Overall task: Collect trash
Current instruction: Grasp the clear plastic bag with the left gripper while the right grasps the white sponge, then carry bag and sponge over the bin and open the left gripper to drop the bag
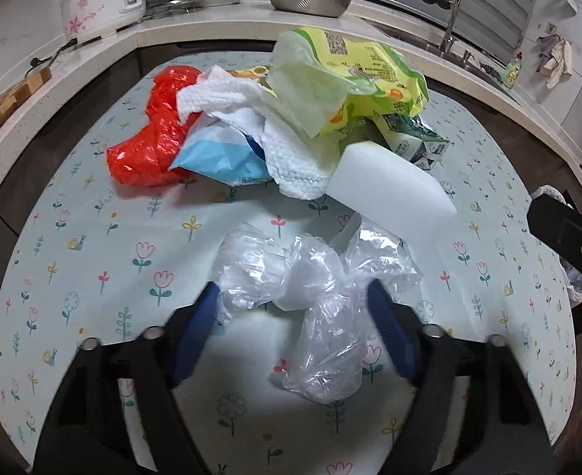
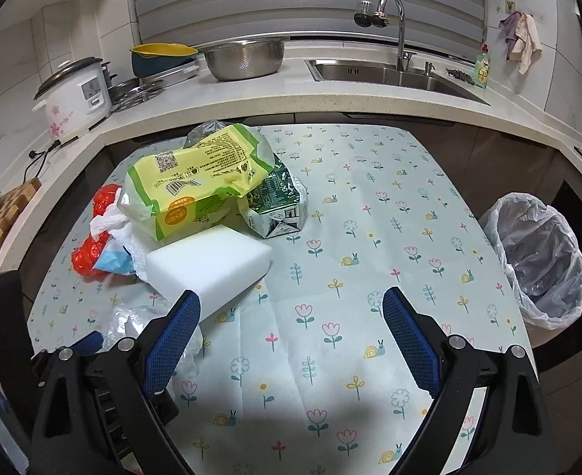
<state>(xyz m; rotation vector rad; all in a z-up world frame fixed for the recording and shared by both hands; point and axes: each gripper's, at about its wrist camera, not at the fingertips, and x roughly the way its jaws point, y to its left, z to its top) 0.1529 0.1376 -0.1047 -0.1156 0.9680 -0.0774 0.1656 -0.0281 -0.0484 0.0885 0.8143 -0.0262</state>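
Observation:
A crumpled clear plastic bag (image 1: 314,289) lies on the flowered tablecloth between the open fingers of my left gripper (image 1: 293,297); it also shows in the right wrist view (image 2: 132,322). Behind it is a trash pile: a white sponge block (image 1: 390,194) (image 2: 208,267), a yellow-green wrapper (image 1: 354,79) (image 2: 196,186), a green carton (image 1: 413,138) (image 2: 279,206), a white paper towel (image 1: 283,134), a blue-white packet (image 1: 219,154) and a red plastic bag (image 1: 152,130) (image 2: 89,253). My right gripper (image 2: 291,304) is open and empty, above the cloth just right of the sponge.
A bin lined with a clear bag (image 2: 540,261) stands off the table's right edge. Behind the table runs a counter (image 2: 291,91) with a rice cooker (image 2: 73,99), a steel colander (image 2: 243,59) and a sink (image 2: 390,75).

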